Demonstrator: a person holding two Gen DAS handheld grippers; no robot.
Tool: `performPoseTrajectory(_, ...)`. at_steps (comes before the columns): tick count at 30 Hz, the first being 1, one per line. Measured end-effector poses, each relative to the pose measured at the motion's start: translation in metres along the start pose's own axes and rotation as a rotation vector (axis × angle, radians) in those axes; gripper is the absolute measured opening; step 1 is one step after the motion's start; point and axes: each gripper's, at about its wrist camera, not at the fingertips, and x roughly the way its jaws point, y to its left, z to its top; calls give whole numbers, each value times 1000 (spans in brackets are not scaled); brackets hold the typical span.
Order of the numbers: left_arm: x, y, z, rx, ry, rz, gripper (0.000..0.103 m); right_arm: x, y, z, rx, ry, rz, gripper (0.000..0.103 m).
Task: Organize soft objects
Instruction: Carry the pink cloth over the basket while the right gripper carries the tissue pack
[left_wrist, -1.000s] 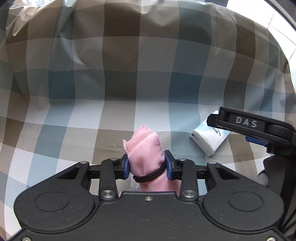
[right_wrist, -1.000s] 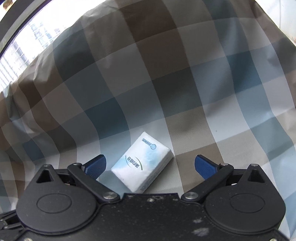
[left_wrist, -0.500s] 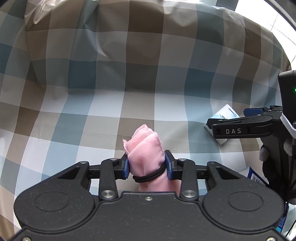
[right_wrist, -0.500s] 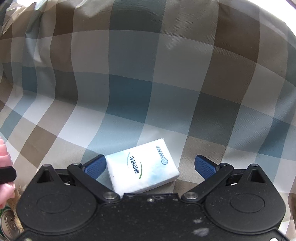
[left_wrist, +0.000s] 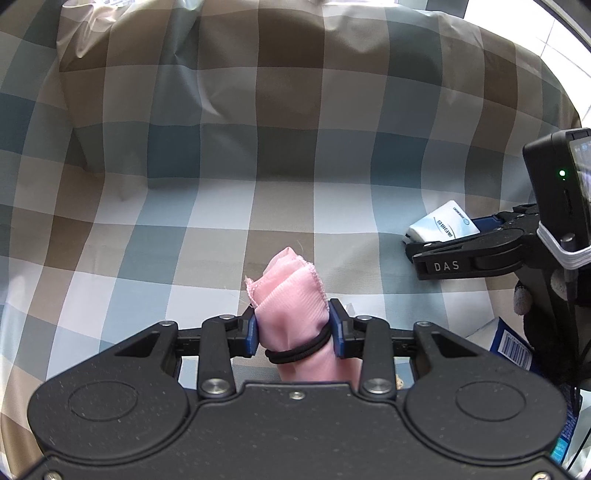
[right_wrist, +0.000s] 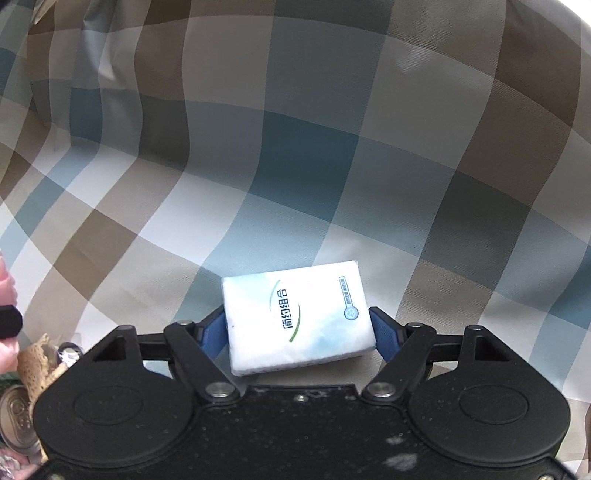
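Left tongs (left_wrist: 291, 328): clenched on the pink cloth roll (left_wrist: 291, 306), held above the checked sheet (left_wrist: 221, 206).
Right tongs (right_wrist: 297, 328): just closing, pads against the tissue pack (right_wrist: 295, 317) lying on the sheet.
Risk: the soft pack may squash or slip out if pinched only at its near end.

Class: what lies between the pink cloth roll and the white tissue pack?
Only bare checked fabric separates pink cloth roll from tissue pack; left wrist view shows it.

Glossy plastic-wrapped tissue pack (right_wrist: 297, 319), ribbed pink cloth (left_wrist: 293, 308)
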Motion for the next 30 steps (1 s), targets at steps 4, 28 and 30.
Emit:
performPoseTrajectory(4,-10,-10,-2,-3,-11,-28,37,-10,-1,-1,32,-24,-107,77)
performPoseTrajectory(28,-119,-134,-93,236,-39,-291,38,-195,-41,-167,419,-180,-150,77)
performPoseTrajectory(30,-132,-132,-111,249,-41,-301,38,-205,-28,-188,430,-188,-142,77)
